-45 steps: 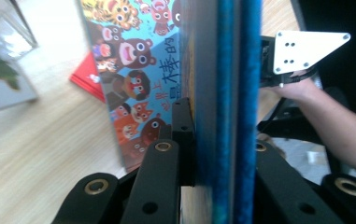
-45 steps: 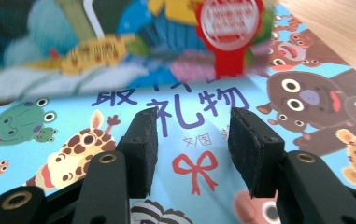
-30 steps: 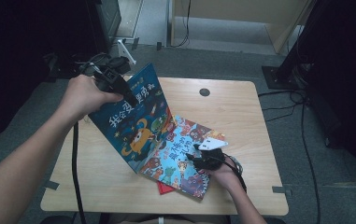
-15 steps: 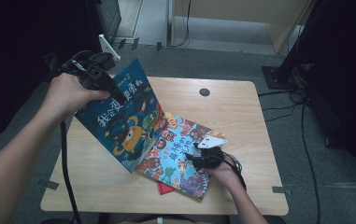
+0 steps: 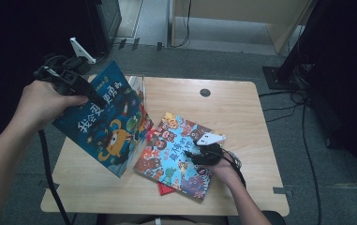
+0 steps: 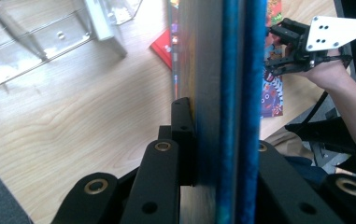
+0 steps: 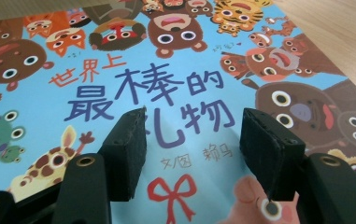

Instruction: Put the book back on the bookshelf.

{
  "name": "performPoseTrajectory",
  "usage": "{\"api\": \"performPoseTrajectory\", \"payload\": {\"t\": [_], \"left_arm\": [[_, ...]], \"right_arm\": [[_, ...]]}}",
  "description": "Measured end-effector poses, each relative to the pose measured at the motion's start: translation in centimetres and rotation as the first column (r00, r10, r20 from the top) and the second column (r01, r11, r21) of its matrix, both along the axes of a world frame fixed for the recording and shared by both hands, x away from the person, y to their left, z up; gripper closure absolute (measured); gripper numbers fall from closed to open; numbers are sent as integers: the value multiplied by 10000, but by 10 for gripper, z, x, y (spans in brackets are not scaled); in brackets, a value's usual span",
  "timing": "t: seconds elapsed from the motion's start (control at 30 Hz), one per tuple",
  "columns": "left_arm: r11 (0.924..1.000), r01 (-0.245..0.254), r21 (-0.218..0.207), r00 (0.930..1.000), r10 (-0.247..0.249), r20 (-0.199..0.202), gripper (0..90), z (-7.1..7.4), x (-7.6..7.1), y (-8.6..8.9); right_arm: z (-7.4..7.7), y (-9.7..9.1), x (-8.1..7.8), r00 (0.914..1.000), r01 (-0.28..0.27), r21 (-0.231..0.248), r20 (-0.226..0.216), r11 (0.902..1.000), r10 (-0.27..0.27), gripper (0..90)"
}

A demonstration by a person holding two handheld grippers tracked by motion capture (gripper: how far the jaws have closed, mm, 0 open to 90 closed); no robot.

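Left gripper (image 5: 89, 93) clamped blue book (image 5: 106, 124), lifted at left. Right gripper (image 7: 192, 154) jaws just widened, empty, over animal book (image 5: 174, 154). Advice: keep blue book level, clear of lower stack.

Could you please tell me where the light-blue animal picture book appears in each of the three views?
High view: light-blue animal book lies flat at table centre, under the right gripper.
Left gripper view: a strip at upper right, beyond the held dark-blue book.
Right gripper view: its cover beneath the open jaws.
Shared landmark: the right gripper.
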State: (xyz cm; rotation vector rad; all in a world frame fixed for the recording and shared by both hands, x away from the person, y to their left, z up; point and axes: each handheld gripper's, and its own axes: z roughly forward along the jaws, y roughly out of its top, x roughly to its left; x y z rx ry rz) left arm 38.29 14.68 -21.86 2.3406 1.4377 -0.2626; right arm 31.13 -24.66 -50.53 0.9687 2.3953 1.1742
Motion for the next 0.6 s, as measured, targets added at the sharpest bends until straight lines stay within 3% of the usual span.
{"api": "performPoseTrajectory", "payload": {"t": [0.6], "left_arm": [[9963,-856,77,9963,856,-92,830,-3,-34,52]], "right_arm": [[-3,0,17,9999,8,208,144,9998,-11,403]]}}
